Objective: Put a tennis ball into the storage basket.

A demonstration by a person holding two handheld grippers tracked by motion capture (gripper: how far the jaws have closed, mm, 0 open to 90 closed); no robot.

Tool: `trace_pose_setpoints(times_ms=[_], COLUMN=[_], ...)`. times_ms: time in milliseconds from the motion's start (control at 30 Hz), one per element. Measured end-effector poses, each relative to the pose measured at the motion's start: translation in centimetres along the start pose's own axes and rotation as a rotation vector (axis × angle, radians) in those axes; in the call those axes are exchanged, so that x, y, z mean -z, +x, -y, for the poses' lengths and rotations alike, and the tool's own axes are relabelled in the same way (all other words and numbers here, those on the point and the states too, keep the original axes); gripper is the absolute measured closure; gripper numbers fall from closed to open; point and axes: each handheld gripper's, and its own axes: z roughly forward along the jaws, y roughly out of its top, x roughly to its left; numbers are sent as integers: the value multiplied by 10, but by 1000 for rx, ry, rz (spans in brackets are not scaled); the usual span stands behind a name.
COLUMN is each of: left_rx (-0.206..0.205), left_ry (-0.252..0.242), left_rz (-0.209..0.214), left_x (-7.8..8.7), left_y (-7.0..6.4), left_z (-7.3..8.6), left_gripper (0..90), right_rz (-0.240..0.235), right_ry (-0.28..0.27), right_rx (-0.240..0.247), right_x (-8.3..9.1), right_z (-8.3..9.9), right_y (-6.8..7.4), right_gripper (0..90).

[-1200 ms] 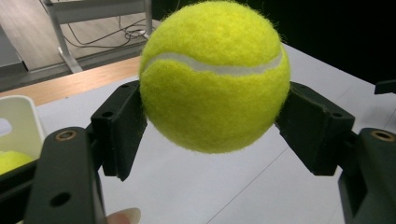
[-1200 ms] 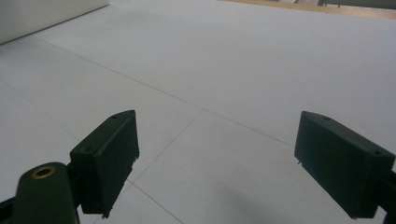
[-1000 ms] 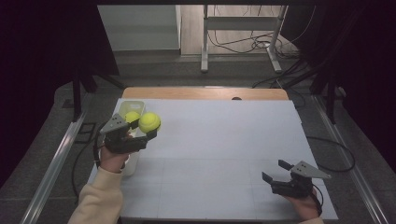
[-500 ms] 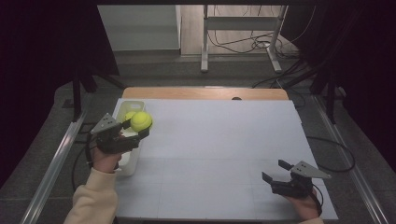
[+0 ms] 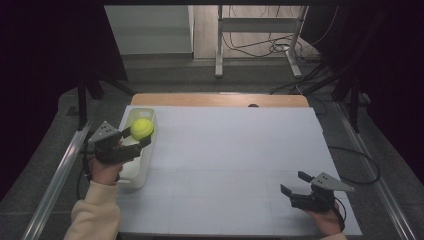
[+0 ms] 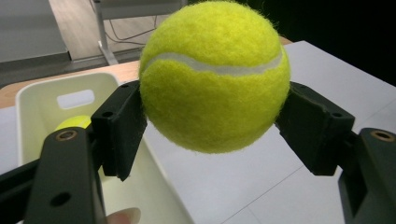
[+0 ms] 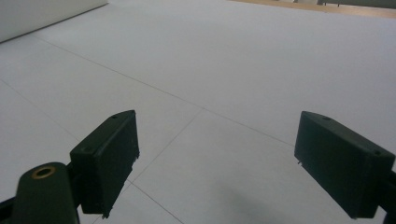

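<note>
Left gripper (image 5: pixel 131 140) clenched on fuzzy yellow-green tennis ball (image 5: pixel 142 128), held above the far end of the cream rectangular plastic bin (image 5: pixel 134 175). Another yellow ball (image 6: pixel 74 122) already lies inside the bin. To do it well: centre over the bin, lower below the rim, then release. Right gripper (image 5: pixel 299 186) spread, holding nothing, well right of the bin.

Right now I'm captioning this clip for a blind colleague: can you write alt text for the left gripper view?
A fuzzy yellow-green tennis ball with a white seam is clamped between the left gripper's two black jaws. Behind it on the white table sits an open cream plastic bin with a second yellow ball inside.
</note>
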Motion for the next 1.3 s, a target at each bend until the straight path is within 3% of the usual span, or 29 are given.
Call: trace_pose_setpoints(times_ms=[500, 1300], left_rx=[37, 47], left_ry=[25, 135], left_rz=[-57, -124], left_x=[5, -2], left_y=[18, 30], left_z=[8, 17], left_gripper=[265, 264], right_rz=[-1, 1], right_ry=[-1, 8], right_rx=[0, 8], right_x=[0, -1], right_z=[0, 0], right_y=[0, 1], right_gripper=[143, 143])
